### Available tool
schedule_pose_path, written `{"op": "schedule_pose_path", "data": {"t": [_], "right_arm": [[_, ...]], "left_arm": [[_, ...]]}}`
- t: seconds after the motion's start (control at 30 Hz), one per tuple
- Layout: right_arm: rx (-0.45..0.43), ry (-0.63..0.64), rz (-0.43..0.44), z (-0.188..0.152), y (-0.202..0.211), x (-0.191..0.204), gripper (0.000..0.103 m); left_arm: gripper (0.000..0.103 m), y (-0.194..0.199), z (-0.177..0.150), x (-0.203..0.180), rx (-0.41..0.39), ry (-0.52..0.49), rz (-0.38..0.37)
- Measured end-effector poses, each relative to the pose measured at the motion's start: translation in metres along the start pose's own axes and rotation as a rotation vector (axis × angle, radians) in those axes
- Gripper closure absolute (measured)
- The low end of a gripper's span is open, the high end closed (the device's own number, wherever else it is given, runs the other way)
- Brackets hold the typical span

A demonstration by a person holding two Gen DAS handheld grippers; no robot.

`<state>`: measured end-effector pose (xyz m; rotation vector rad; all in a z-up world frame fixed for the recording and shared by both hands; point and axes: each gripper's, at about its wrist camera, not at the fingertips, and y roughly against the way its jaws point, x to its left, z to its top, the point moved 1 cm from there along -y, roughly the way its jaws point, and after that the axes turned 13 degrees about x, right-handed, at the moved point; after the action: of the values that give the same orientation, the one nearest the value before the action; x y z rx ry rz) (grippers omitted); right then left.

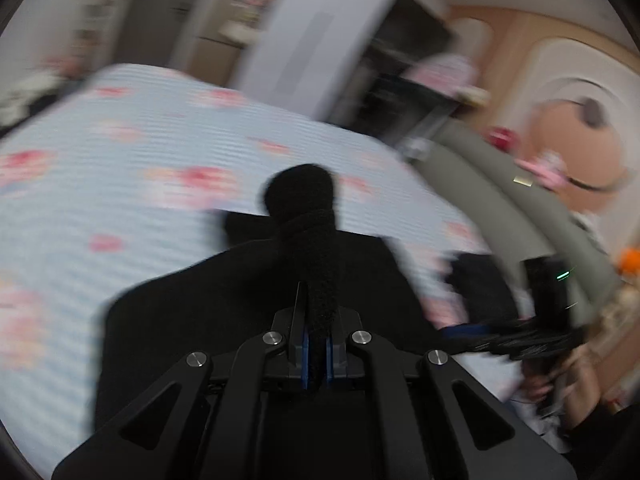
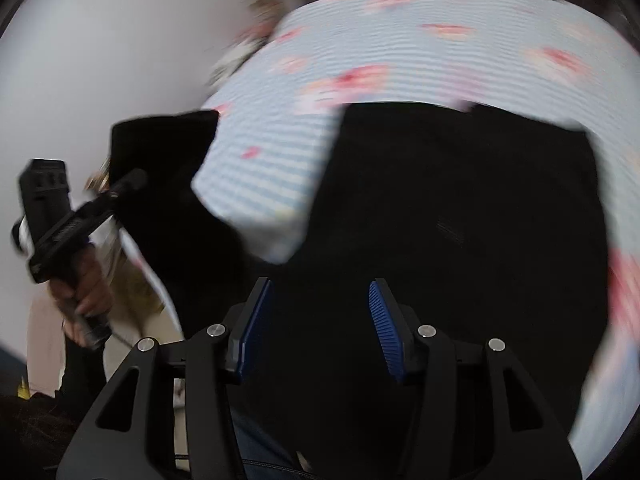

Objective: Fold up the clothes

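A black garment (image 1: 224, 304) lies spread on the striped floral bed sheet (image 1: 120, 168). My left gripper (image 1: 316, 320) is shut on a bunched band of its fabric, which sticks up past the blue pads. In the right wrist view the same garment (image 2: 460, 220) fills the middle. My right gripper (image 2: 320, 320) hovers open just above it with nothing between its blue pads (image 2: 256, 328). The left gripper (image 2: 138, 178) appears at the left of that view, lifting a black corner (image 2: 160, 140) off the bed. The right gripper (image 1: 452, 330) shows at the right of the left wrist view. Both views are motion-blurred.
A grey padded bed edge (image 1: 480, 184) curves along the right side. Dark furniture (image 1: 400, 80) and a pale door stand beyond the bed. A person's hand (image 2: 86, 292) grips the left tool's handle. The sheet (image 2: 400, 52) extends beyond the garment.
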<state>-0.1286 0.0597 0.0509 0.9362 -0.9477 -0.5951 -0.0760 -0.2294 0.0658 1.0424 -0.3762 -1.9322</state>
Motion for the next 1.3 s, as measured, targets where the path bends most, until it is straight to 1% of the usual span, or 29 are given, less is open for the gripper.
{"op": "schedule_pose_path", "data": {"t": [0.07, 0.13, 0.17, 0.2, 0.23, 0.27, 0.37, 0.43, 0.47, 0.53, 0.6, 0.63, 0.7, 0.8, 0.83, 0.87, 0.93, 1.0, 1.03, 1.1, 1.17, 1.3], "right_arm": [[-0.037, -0.099, 0.001, -0.04, 0.024, -0.038, 0.048], [-0.074, -0.199, 0.003, -0.08, 0.049, -0.076, 0.042], [-0.092, -0.248, 0.003, -0.1, 0.061, -0.095, 0.042], [-0.11, -0.298, 0.004, -0.12, 0.074, -0.114, 0.042], [-0.122, -0.336, 0.007, -0.137, 0.08, -0.129, 0.042], [-0.124, -0.359, 0.015, -0.148, 0.079, -0.138, 0.042], [-0.112, -0.395, 0.049, -0.163, 0.065, -0.158, 0.041], [-0.101, -0.414, 0.074, -0.17, 0.054, -0.17, 0.032], [-0.096, -0.423, 0.086, -0.173, 0.049, -0.176, 0.03], [-0.078, -0.441, 0.114, -0.17, 0.035, -0.19, 0.029], [-0.074, -0.468, 0.152, -0.162, 0.02, -0.205, 0.029], [-0.078, -0.471, 0.155, -0.159, 0.016, -0.209, 0.027], [-0.101, -0.448, 0.114, -0.151, 0.017, -0.208, 0.026], [-0.137, -0.413, 0.054, -0.14, 0.019, -0.206, 0.026], [-0.148, -0.401, 0.033, -0.136, 0.019, -0.206, 0.029], [-0.16, -0.389, 0.013, -0.132, 0.02, -0.205, 0.035], [-0.183, -0.366, -0.027, -0.125, 0.021, -0.204, 0.067], [-0.206, -0.342, -0.068, -0.117, 0.022, -0.203, 0.078], [-0.218, -0.33, -0.088, -0.113, 0.023, -0.202, 0.087], [-0.241, -0.307, -0.128, -0.106, 0.024, -0.201, 0.092], [-0.267, -0.276, -0.168, -0.099, 0.029, -0.199, 0.093], [-0.342, -0.177, -0.244, -0.086, 0.076, -0.186, 0.094]], "left_arm": [[0.097, -0.04, -0.008, -0.061, 0.037, -0.018, -0.146], [0.096, -0.103, -0.016, -0.107, 0.168, -0.034, -0.255], [0.087, -0.136, -0.02, -0.128, 0.242, -0.043, -0.305], [0.075, -0.169, -0.024, -0.15, 0.316, -0.051, -0.356], [0.045, -0.178, -0.03, -0.151, 0.34, -0.039, -0.359], [0.04, -0.178, -0.037, -0.144, 0.343, -0.019, -0.342], [0.042, -0.176, -0.057, -0.122, 0.351, 0.04, -0.291], [0.042, -0.175, -0.07, -0.108, 0.356, 0.08, -0.256], [0.042, -0.175, -0.076, -0.1, 0.359, 0.1, -0.239], [0.042, -0.174, -0.09, -0.086, 0.364, 0.139, -0.205], [0.042, -0.173, -0.103, -0.071, 0.369, 0.179, -0.17], [0.042, -0.172, -0.11, -0.064, 0.371, 0.199, -0.153], [0.042, -0.171, -0.123, -0.049, 0.376, 0.238, -0.118], [0.041, -0.165, -0.139, -0.028, 0.379, 0.306, -0.099], [0.041, -0.163, -0.144, -0.022, 0.38, 0.329, -0.094], [0.041, -0.16, -0.146, -0.017, 0.377, 0.345, -0.092], [0.04, -0.157, -0.149, -0.012, 0.368, 0.365, -0.086], [0.04, -0.159, -0.149, -0.01, 0.359, 0.367, -0.067], [0.04, -0.159, -0.148, -0.01, 0.357, 0.366, -0.061], [0.04, -0.157, -0.145, -0.01, 0.355, 0.363, -0.053], [0.04, -0.152, -0.139, -0.015, 0.344, 0.328, -0.047], [0.04, -0.139, -0.121, -0.027, 0.314, 0.265, -0.045]]}}
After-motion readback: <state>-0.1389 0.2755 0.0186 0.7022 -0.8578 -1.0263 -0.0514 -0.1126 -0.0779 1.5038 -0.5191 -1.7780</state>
